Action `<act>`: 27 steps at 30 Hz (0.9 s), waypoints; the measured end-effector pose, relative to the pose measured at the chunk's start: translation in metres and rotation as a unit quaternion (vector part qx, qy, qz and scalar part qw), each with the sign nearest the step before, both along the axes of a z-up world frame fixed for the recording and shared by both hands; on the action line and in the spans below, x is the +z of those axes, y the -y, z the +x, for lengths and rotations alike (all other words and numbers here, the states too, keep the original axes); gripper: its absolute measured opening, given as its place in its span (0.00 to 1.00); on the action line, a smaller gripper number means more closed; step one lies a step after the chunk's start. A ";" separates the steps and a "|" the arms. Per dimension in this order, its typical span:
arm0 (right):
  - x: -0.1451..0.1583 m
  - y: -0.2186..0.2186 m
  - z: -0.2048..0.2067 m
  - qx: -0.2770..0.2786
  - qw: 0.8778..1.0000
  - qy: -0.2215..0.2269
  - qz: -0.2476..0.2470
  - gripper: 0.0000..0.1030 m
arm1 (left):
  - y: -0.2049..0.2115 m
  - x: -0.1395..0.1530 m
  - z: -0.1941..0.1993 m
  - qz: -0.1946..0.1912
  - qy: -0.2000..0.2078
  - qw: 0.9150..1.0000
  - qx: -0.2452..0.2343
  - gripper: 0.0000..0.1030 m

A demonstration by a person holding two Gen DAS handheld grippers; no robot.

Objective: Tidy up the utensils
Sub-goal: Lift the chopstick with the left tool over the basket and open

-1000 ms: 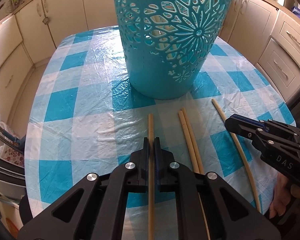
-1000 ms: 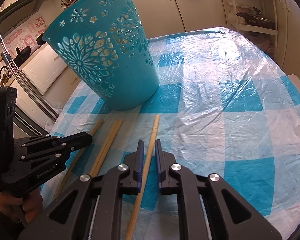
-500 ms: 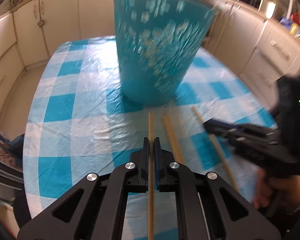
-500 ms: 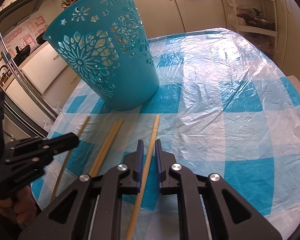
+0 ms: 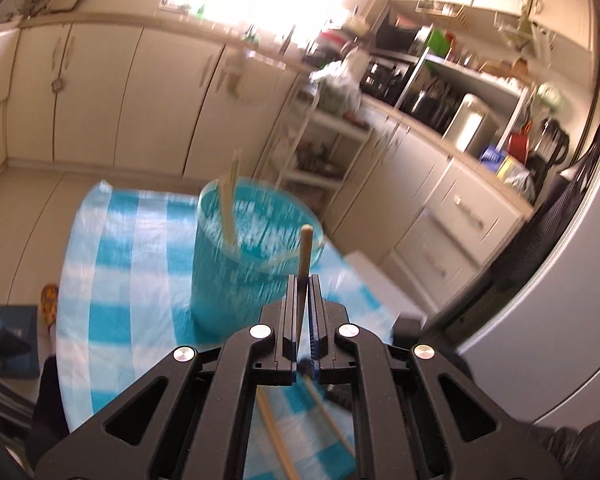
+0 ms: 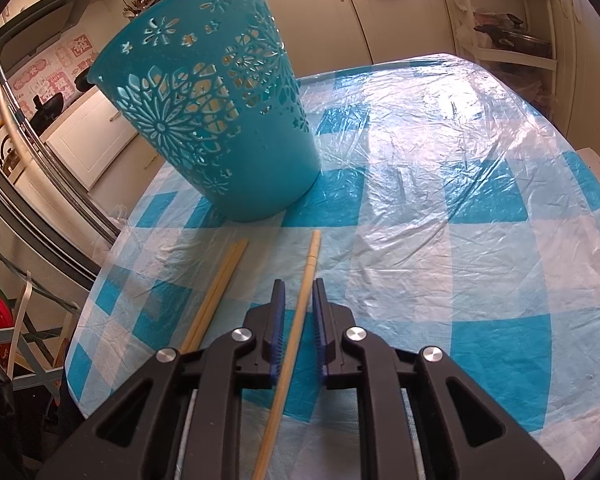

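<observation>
- The perforated teal plastic basket is motion-blurred in the left wrist view; its cut-out pattern is unreadable.
- The thin wooden chopstick runs off the lower edge.
- The pale sticks inside the basket, perhaps two, smear together.

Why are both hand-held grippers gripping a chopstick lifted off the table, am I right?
Not quite. Only the left hand-held gripper holds a lifted chopstick. The right wrist view shows the right hand-held gripper open around a chopstick lying on the table.

Blue-and-white checked tablecloth under clear plastic covered the table. Cream cabinets stood at twelve o'clock; a white open shelf rack at one o'clock; a silver refrigerator at three o'clock.
</observation>
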State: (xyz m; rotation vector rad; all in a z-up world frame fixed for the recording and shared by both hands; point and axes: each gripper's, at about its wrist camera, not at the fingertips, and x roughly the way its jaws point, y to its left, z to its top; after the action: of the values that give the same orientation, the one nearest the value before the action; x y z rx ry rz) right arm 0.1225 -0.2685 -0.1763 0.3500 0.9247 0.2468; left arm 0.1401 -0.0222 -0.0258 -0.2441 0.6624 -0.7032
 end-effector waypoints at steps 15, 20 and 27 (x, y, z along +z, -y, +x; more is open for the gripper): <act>0.001 -0.001 -0.001 0.010 1.000 0.003 0.008 0.21 | -0.002 0.094 0.022 -0.014 0.091 0.995 0.024 0.05; 0.001 -0.002 0.000 0.013 1.000 0.004 0.009 0.23 | 0.002 0.111 0.034 -0.002 0.114 0.993 0.041 0.05; 0.001 -0.002 0.000 0.018 1.000 0.006 0.010 0.26 | 0.024 0.098 0.064 0.041 0.131 0.988 0.069 0.05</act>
State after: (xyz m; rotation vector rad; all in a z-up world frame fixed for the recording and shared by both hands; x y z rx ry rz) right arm 0.1225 -0.2661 -0.1756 0.3511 0.9186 0.2905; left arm 0.2040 -0.0460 0.0725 -0.1166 0.4175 -0.5616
